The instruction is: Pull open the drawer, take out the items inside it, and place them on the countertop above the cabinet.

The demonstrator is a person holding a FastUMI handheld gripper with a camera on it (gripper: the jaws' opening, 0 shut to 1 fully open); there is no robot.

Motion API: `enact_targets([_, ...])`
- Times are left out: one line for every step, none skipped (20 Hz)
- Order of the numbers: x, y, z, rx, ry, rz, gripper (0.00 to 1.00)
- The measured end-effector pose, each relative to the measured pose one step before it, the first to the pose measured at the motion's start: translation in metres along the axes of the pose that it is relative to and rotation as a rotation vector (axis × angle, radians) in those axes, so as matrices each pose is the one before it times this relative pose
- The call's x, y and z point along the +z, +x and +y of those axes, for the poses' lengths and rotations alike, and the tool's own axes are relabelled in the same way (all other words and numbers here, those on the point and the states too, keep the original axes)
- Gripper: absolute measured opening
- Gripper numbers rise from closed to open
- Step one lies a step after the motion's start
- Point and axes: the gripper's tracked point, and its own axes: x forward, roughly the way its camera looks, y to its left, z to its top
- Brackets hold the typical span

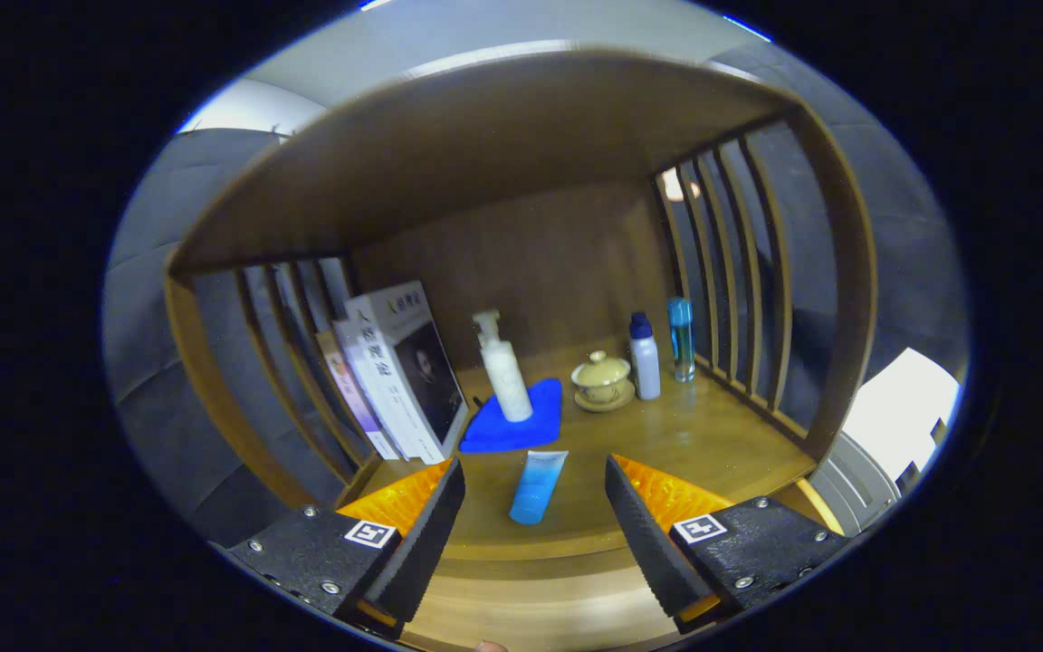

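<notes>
My gripper (535, 484) is open, its two black fingers spread wide over the front edge of the wooden countertop (712, 435). A light blue tube (538, 487) lies flat on the countertop between the fingertips and just ahead of them, touching neither finger. Beyond it a white pump bottle (503, 367) stands on a folded blue cloth (517, 421). The drawer is out of sight below the fingers.
Leaning books (399, 376) stand at the left against the slatted side. A tan lidded cup on a saucer (603, 380), a white bottle with a dark blue cap (644, 356) and a clear blue bottle (681, 338) stand at the back right. A wooden shelf roofs the space.
</notes>
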Motion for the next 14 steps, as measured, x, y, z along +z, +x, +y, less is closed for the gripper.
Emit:
enact_targets([0.00484,-0.01662,0.00465,0.00831,-0.03086,-0.03274,0.96])
enact_targets([0.00471,-0.0162,0.00742,0.01482,-0.02558,-0.0286,0.96])
enact_targets([0.00365,-0.0128,0.00633,0.00966,-0.01529,-0.01996,0.96])
enact_targets([0.00133,-0.01383,0.00901,0.01717,-0.00346,-0.0189,0.96])
enact_targets([0.00256,-0.01281,0.01023,0.0243,0.00714,-0.02395,0.96])
enact_targets([0.00289,-0.01194,0.01033,0.0245,0.00635,-0.02525,0.96])
enact_targets([-0.00084,-0.01187,0.00645,0.01883,-0.00434,-0.01739,0.96])
enact_targets([-0.00232,-0.01081,0.00491,0.00768,-0.01691,-0.00728,0.96])
enact_targets([-0.00454,-0.01188,0.00446,0.00878,-0.02115,-0.00877,0.96])
enact_targets([-0.0062,-0.00938,0.00662,0.00631,-0.02419,-0.00423,0.96])
enact_targets([-0.00933,-0.00998,0.00463,0.00234,-0.02204,0.00037,0.96])
enact_targets([-0.01096,-0.00767,0.00626,0.00524,-0.01845,0.00397,0.96])
enact_targets([-0.01218,-0.00694,0.00615,0.00545,-0.01355,0.00723,0.96])
enact_targets([-0.0135,-0.00767,0.00725,0.00845,-0.01115,0.00953,0.96])
